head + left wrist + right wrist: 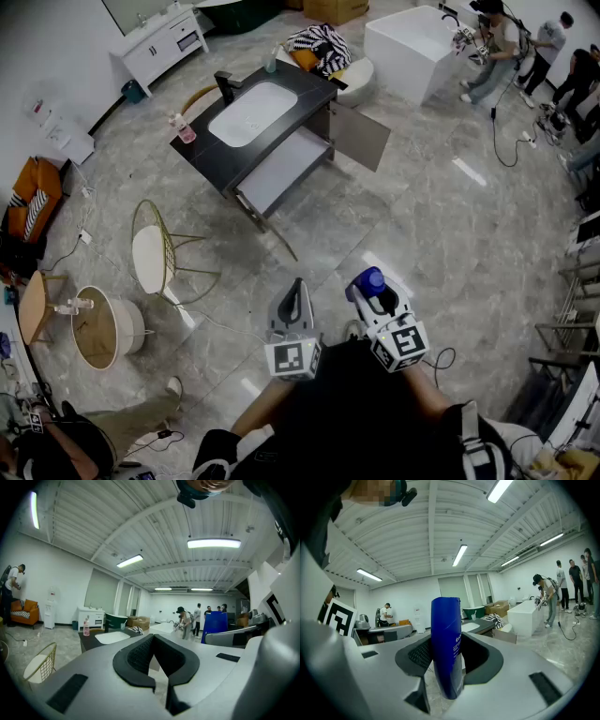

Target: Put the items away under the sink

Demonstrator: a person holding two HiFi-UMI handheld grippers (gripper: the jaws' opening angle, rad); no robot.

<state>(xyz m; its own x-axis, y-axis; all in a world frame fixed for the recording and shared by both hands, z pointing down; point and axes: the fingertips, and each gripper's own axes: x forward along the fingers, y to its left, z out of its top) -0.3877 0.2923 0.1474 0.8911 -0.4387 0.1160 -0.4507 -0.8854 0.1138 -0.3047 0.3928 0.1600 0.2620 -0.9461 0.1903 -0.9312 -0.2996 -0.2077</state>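
Note:
The black-topped sink vanity (302,82) with its white basin stands far ahead of me, its lower drawer (281,169) pulled out and its side door (361,137) swung open. A pink bottle (183,128) stands on the top's left corner. My right gripper (373,292) is shut on a blue bottle (372,277), which stands upright between the jaws in the right gripper view as the blue bottle (446,644). My left gripper (294,291) is shut with nothing in it; its pads (136,656) meet at the tips. Both grippers hang near my body, well short of the vanity (108,637).
A gold wire chair (155,248) and a round side table (98,328) stand to the left. A white bathtub (417,37) and several people are at the back right. A striped cloth (319,42) lies behind the vanity. Cables run over the marble floor.

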